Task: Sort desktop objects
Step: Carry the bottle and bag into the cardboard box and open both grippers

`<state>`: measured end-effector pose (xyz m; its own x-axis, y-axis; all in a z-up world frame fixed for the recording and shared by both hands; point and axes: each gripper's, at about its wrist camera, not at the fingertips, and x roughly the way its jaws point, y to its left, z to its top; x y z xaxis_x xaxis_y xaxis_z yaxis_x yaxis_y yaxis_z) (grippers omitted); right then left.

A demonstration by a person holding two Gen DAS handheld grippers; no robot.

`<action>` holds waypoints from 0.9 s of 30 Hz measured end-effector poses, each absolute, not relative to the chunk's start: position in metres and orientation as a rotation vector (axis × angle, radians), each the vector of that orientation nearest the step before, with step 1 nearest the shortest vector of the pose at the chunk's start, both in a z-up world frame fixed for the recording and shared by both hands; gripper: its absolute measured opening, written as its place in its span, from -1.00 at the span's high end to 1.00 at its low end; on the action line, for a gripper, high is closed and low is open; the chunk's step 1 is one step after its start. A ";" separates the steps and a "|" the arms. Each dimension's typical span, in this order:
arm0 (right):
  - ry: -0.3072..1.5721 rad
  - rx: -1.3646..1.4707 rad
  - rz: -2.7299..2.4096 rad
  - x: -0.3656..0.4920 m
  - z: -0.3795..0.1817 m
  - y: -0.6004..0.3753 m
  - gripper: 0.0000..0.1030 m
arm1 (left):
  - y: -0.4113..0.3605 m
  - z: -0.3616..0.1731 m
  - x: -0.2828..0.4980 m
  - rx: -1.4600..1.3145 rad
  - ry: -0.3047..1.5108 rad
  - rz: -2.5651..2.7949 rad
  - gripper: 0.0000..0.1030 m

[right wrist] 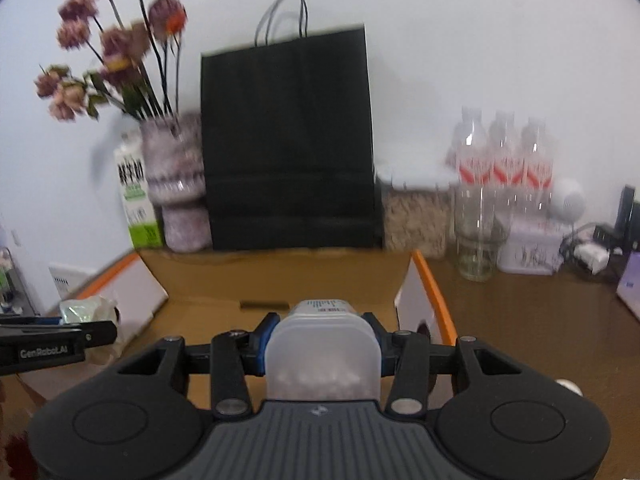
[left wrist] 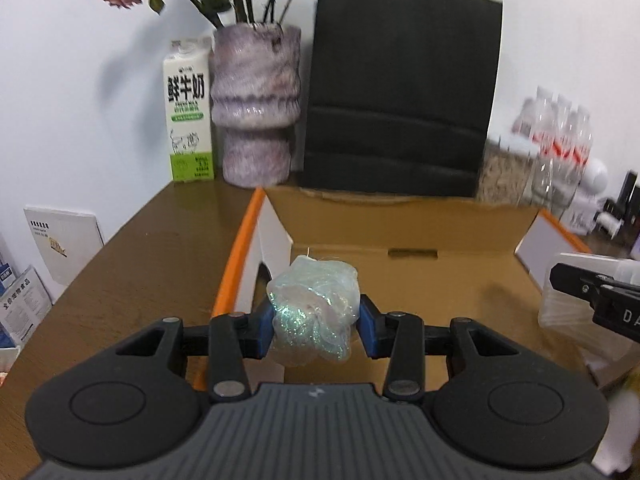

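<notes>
Iridescent, glittery plastic film, crumpled into a loose ball (left wrist: 314, 306), is sitting squeezed between the blue-padded fingers (left wrist: 266, 326) of the left gripper (left wrist: 316, 326); being bunched, it is showing no clear long axis. It is hanging over the near left part of an open brown cardboard box with orange-edged white flaps (left wrist: 400, 280), just inside its left flap. Beside it, the right gripper (right wrist: 322, 350) is clamping a translucent white plastic container with rounded corners (right wrist: 322, 354), its long axis appearing to run forward along the fingers and its printed end pointing toward the back wall. That container is also hovering over the box, near its front edge. Beyond the box, a tall black paper bag (left wrist: 400, 92) is standing upright on the brown surface (left wrist: 132, 264), with a mottled purple ceramic vase of dried flowers (left wrist: 256, 104) and a white-and-green milk carton (left wrist: 188, 112) to its left, and clear water bottles with red labels (right wrist: 504, 160) to its right.
</notes>
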<state>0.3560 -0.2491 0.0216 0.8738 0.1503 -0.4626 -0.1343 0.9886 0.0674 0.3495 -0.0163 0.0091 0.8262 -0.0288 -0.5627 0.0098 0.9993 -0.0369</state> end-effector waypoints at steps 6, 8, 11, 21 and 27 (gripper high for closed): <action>0.541 -0.005 0.150 0.360 0.009 -0.243 0.16 | -0.023 0.002 0.344 0.014 0.592 -0.011 0.15; 0.555 -0.012 0.158 0.359 0.009 -0.240 0.15 | -0.023 0.003 0.343 0.014 0.593 -0.016 -0.05; 0.568 -0.028 0.158 0.356 0.013 -0.239 -0.70 | -0.022 0.007 0.340 0.002 0.569 -0.041 -0.52; 0.531 -0.028 0.149 0.346 0.034 -0.243 -1.00 | -0.031 0.025 0.324 0.044 0.447 -0.001 -1.00; 0.519 -0.031 0.156 0.343 0.038 -0.241 -1.00 | -0.030 0.025 0.324 0.042 0.449 0.014 -1.00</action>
